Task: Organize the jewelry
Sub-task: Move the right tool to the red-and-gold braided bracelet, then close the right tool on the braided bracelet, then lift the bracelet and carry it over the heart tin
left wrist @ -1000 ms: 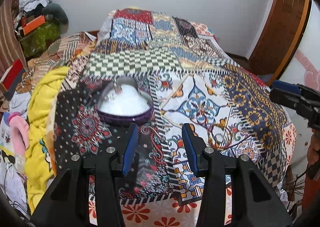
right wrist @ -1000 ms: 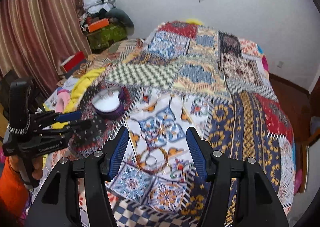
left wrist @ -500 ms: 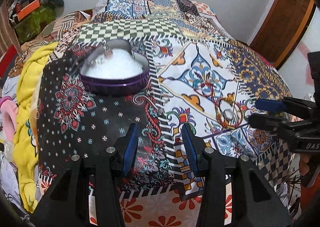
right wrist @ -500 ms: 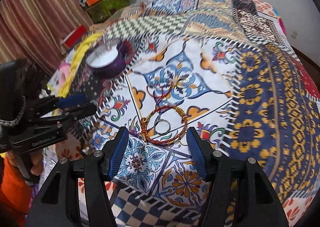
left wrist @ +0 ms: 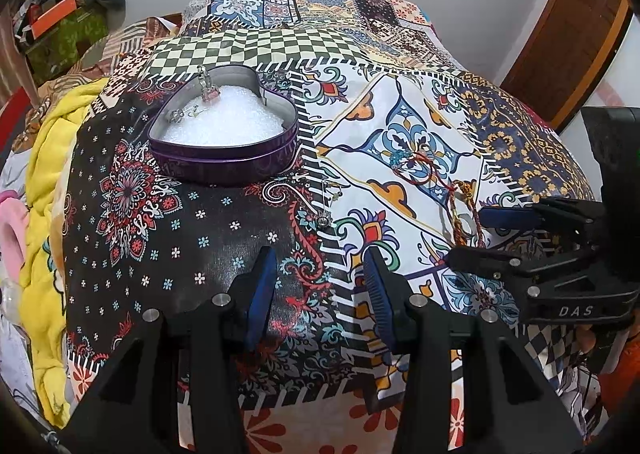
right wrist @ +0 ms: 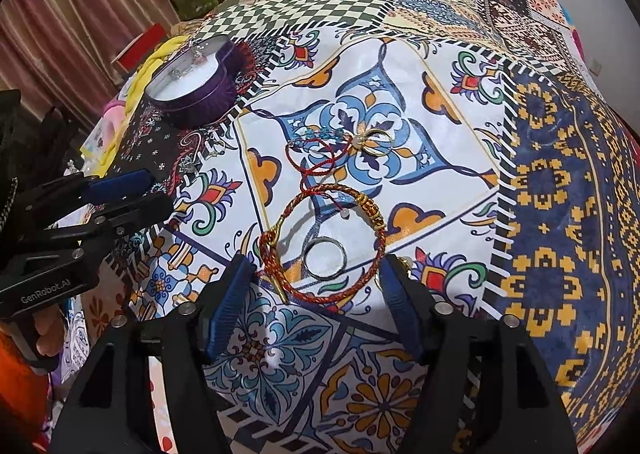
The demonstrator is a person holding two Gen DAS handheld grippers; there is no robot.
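Two hand-held grippers: the right hand-held gripper [right wrist: 316, 306] hangs released and empty at the bottom of its view, jaws spread either side of the braided bracelet; the left hand-held gripper [left wrist: 320, 294] is likewise released, holding nothing, low over the dark floral patch of the bedspread [left wrist: 400, 66].
Braided bracelet [right wrist: 376, 214]: red-and-gold cord loop lying flat on the bed, lower centre of the right view, with a gold toggle at its lower left.
Silver ring [right wrist: 324, 257]: inside the bracelet loop, apart from the cord.
Other pieces: a thin red cord bracelet [right wrist: 310, 152] and gold hoops [right wrist: 376, 142] lie above, centre of frame; a small pendant chain [left wrist: 324, 214] rests mid-frame in the left view.
Heart-shaped tin [left wrist: 224, 158]: purple, open, white padding inside, a few small pieces already on it; upper left in both views.
Handling: the bracelet looks light and limp; pinching across the cord should lift it, though the cloth beneath may bunch.
Ring: likely hard, slippery, lying flat; probably needs an edge-on pinch.
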